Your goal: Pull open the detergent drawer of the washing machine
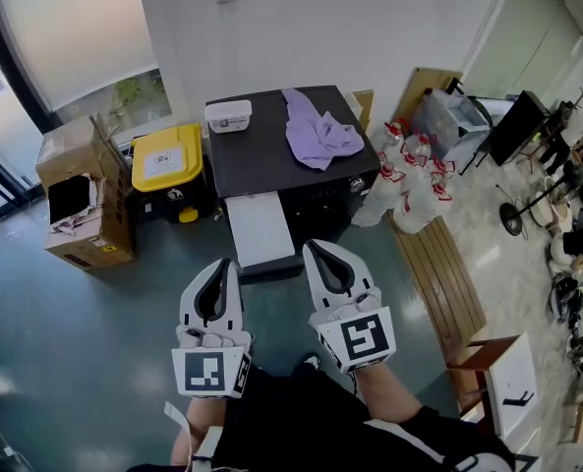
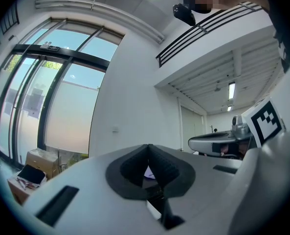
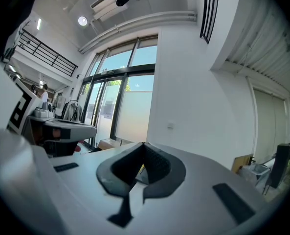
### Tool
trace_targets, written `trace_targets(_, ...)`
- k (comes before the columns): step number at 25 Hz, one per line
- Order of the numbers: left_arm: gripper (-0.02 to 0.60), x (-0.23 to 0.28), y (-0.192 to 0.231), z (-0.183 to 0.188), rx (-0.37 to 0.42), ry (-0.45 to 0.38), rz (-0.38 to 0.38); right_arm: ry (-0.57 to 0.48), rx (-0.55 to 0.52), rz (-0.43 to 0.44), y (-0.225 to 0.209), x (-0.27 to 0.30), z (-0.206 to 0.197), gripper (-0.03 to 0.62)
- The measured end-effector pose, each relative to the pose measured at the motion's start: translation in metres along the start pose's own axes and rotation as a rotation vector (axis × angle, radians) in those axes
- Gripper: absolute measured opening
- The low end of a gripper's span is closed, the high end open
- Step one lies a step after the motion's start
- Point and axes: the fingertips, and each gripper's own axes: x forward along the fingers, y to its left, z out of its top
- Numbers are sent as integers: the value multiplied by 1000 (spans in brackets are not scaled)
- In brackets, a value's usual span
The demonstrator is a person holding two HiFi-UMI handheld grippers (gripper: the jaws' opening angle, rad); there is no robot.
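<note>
The dark washing machine (image 1: 271,146) stands against the white wall, seen from above. A white oblong part, which looks like the detergent drawer (image 1: 258,226), sticks out of its front left toward me. My left gripper (image 1: 226,263) is shut and empty, its tip just left of the drawer's near end. My right gripper (image 1: 315,245) is also shut and empty, its tip just right of that end. Neither touches the drawer as far as I can tell. In the left gripper view the left gripper (image 2: 148,146) shows its pads meeting; the right gripper (image 3: 144,144) looks the same in its own view.
A purple cloth (image 1: 320,131) and a small white box (image 1: 228,115) lie on the machine's top. A yellow-lidded bin (image 1: 167,157) and an open cardboard box (image 1: 79,200) stand to the left. White bags (image 1: 404,185) and a wooden board (image 1: 438,268) lie to the right.
</note>
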Motion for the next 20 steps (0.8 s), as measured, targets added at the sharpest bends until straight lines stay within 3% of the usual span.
trace_targets(20,21,0,-5,3,-6,-12,-17,5,-12,-19,-4,-5,4,7)
